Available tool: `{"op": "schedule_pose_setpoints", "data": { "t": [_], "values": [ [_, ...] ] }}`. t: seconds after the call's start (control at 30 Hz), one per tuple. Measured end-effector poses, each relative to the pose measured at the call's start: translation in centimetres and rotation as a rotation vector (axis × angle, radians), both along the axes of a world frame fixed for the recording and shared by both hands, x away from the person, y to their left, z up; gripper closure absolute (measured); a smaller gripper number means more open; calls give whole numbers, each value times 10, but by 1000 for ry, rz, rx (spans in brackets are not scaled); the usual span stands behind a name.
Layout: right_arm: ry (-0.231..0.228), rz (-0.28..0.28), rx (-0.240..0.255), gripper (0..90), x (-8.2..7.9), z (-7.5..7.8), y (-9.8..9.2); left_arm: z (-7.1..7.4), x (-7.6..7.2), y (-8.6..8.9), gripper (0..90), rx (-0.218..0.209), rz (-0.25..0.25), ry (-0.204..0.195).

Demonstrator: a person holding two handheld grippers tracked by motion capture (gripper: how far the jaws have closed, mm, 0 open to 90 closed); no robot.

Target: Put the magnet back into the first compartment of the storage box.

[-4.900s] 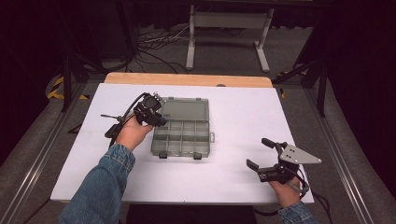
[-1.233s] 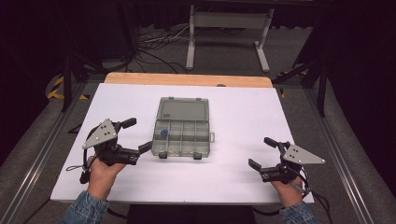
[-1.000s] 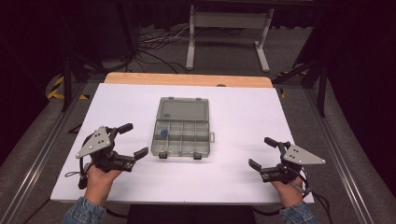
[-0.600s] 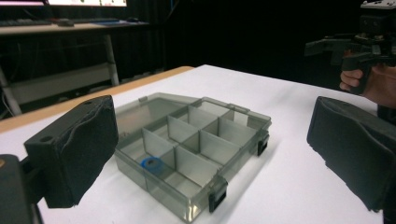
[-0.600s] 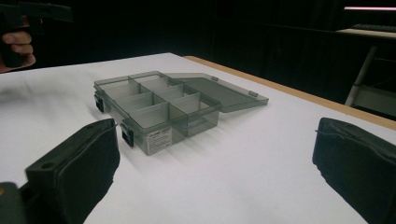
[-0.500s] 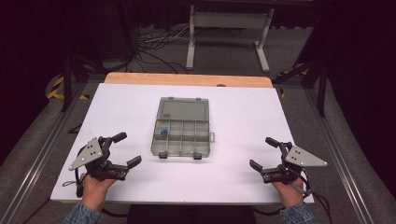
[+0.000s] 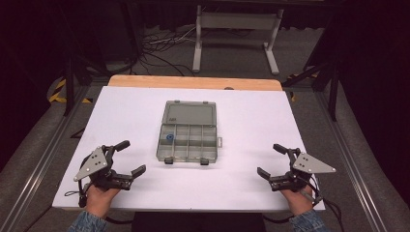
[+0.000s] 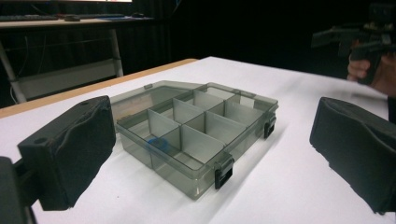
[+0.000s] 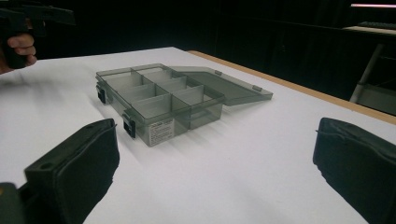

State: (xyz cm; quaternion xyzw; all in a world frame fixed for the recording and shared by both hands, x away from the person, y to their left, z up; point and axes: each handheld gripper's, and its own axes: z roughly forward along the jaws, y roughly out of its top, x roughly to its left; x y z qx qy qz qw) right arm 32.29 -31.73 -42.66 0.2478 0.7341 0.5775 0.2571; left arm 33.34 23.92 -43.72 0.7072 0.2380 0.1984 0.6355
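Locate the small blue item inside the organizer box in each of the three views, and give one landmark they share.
High view: the blue item sits in the left compartment of the organizer box, in the row next to the open lid.
Left gripper view: it lies low in the box's nearest-left compartment, seen through the wall.
Right gripper view: not visible; the dividers hide that far compartment.
Shared landmark: the two black latches on the box's front wall.
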Motion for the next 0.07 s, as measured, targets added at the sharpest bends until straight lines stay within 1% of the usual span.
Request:
{"op": "schedule_pose_setpoints", "data": {
  "t": [0.07],
  "values": [
    [1,0,1,10,0,0,0,0,0,1,9,1,0,-3]
  ]
}}
